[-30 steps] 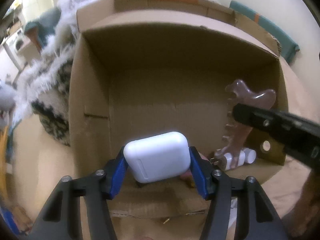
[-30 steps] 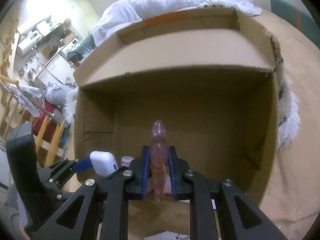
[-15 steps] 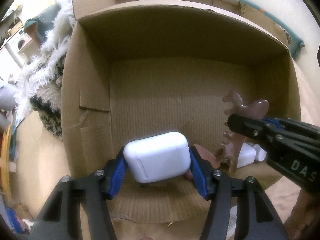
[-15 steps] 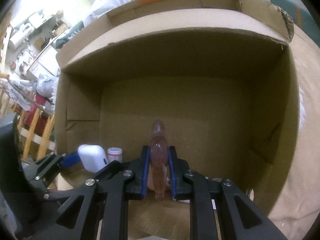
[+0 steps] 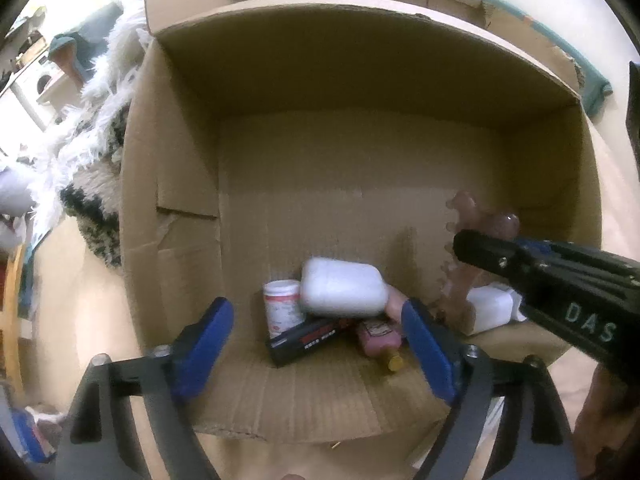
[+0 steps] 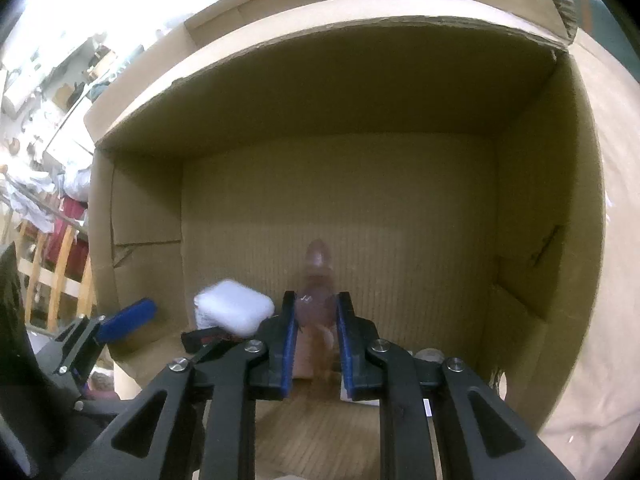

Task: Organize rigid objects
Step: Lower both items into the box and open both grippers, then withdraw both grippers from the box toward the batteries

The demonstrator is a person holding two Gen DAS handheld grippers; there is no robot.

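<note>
Left wrist: left gripper (image 5: 318, 340) jaws now apart, white case (image 5: 342, 289) released onto items in box (image 5: 360, 184) | right gripper (image 6: 316, 344) still clamps pink comb (image 6: 318, 280)

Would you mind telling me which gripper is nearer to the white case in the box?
Left. The left gripper hangs open right around the white case; the right gripper, shut on a pink comb, is off to its side.

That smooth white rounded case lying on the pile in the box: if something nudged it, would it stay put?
Probably not. The smooth white rounded case rests tilted on a black box and a pink bottle, so it may slide off. Its glossy, rounded shell looks slippery. It looks rigid, so it should shift whole, not bend.
</note>
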